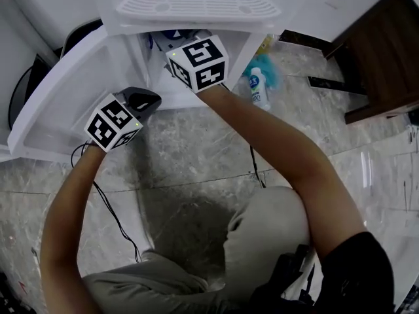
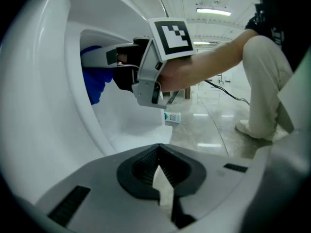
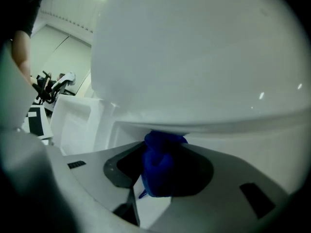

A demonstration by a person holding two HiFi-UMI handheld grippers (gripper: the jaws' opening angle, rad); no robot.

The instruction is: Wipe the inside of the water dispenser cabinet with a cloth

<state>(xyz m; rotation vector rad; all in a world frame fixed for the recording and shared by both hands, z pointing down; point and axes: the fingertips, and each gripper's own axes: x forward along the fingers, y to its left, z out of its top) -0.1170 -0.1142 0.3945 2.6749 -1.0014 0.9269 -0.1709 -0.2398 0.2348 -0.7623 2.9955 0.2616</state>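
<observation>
The white water dispenser has its lower cabinet open, with the door swung out to the left. My right gripper reaches into the cabinet, shut on a bunched blue cloth. The cloth presses up against a white inner surface. In the left gripper view the blue cloth hangs from the right gripper just inside the opening. My left gripper is shut with nothing in it, and it hovers beside the door's inner edge, outside the cabinet.
A small bottle with a blue label lies on the marble floor right of the cabinet, beside a teal fluffy thing. Dark wooden furniture stands at the right. A black cable trails over the floor. The person's knee is below.
</observation>
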